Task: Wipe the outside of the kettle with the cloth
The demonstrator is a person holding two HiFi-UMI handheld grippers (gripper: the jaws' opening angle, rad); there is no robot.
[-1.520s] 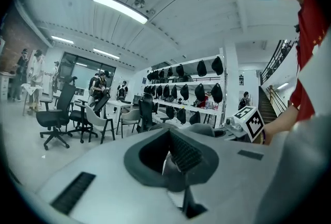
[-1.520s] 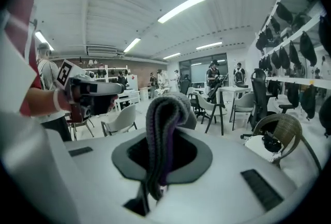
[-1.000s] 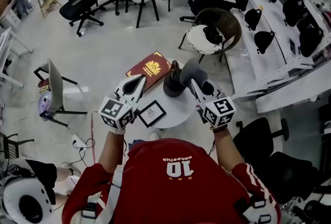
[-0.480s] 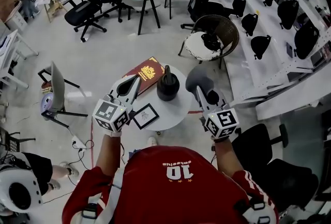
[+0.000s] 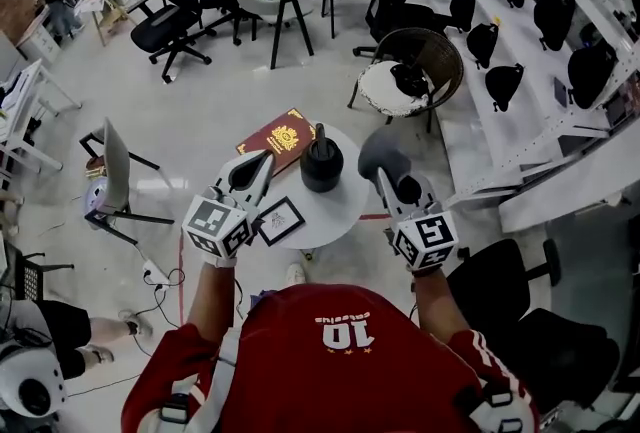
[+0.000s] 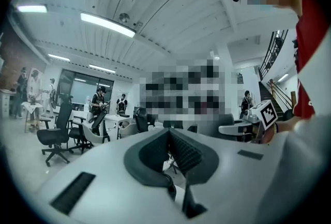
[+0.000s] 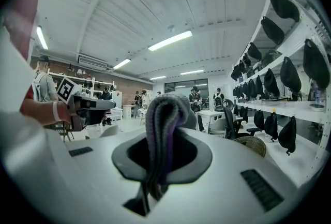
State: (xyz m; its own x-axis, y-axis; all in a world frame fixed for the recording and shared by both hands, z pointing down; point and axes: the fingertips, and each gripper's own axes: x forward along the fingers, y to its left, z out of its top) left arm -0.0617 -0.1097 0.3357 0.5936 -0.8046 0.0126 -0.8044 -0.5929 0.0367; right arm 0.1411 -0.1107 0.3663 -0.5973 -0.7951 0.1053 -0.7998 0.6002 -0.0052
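- Round white table (image 5: 335, 211): we see open floor all round its rim, with chairs well apart.
- Right gripper (image 5: 388, 179): the jaws are clamped on a bunched grey cloth (image 7: 163, 119), held near the table's right rim and apart from the kettle.
- Left gripper (image 6: 169, 137): the jaws are closed together with nothing between them, over the table's left edge.
- Red book (image 5: 277, 137): it overhangs the far rim; its gold emblem is unreadable.
- Black kettle (image 5: 321, 164): it stands upright on the table between the two grippers, and neither one touches it.
- Framed card (image 5: 279, 220): it lies near the left gripper; its print is too small to read.
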